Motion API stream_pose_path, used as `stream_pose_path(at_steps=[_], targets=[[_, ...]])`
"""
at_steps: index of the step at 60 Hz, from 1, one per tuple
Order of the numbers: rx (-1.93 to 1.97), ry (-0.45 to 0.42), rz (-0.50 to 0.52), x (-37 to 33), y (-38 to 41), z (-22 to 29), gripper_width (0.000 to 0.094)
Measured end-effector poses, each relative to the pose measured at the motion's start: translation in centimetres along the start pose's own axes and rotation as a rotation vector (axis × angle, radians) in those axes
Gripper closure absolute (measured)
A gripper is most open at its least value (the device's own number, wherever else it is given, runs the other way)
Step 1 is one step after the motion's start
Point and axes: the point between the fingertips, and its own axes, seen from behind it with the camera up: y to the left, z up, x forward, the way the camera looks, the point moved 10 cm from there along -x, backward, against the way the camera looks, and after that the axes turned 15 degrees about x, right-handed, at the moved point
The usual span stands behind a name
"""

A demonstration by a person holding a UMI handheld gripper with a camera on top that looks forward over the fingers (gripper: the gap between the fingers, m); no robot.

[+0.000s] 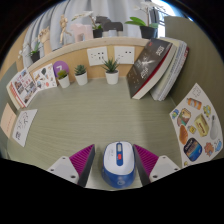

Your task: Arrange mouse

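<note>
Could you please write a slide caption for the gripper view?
White-and-blue computer mouse between the open gripper fingers on a grey desk.

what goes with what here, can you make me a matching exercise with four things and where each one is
Things:
1. mouse
2. stack of books
3. small potted plant
4. sticker sheet

Places:
A. flat on the table, right of the fingers
B. between the open fingers of the gripper, pads at either side
C. leaning at the back right
D. at the back wall, below the sockets

Pairs: 1-B, 2-C, 3-D, 4-A
</note>
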Motion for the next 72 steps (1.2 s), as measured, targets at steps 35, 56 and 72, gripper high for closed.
stream_pose_path(at_steps=[35,56,72], targets=[[0.009,-0.064,-0.085,0.2,-0.1,-0.6,0.0552],[0.146,-0.213,-0.280,-6.5,8.5,5.8,0.0585],[0.109,-0.423,-0.083,-13.3,31.4,13.2,0.0589]])
